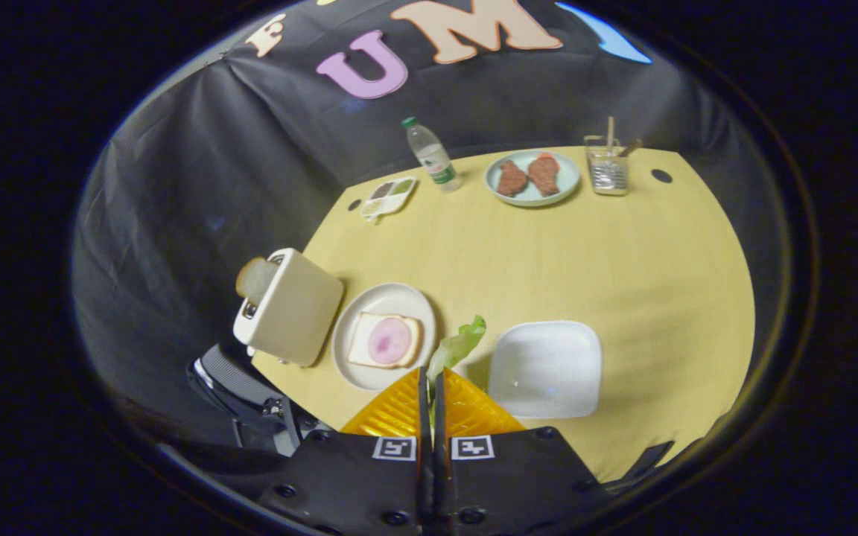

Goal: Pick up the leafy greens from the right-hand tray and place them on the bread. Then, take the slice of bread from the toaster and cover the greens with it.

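My gripper (431, 374) is shut on the leafy greens (459, 345), which stick up from between the fingertips, lifted above the table. Just left of the fingers lies a round plate (358, 313) with a slice of bread (359, 348) topped by a pink round of ham (389, 340). Further left stands a cream toaster (295, 309) with a slice of bread (253, 279) poking out of its slot. To the right of the fingers sits the white square tray (546, 368), with nothing on it.
At the table's far side stand a water bottle (433, 156), a pale blue plate (567, 179) with two brown meat pieces, a clear holder with sticks (608, 167) and a small sauce dish (389, 195). A chair (239, 383) sits off the table's near left corner.
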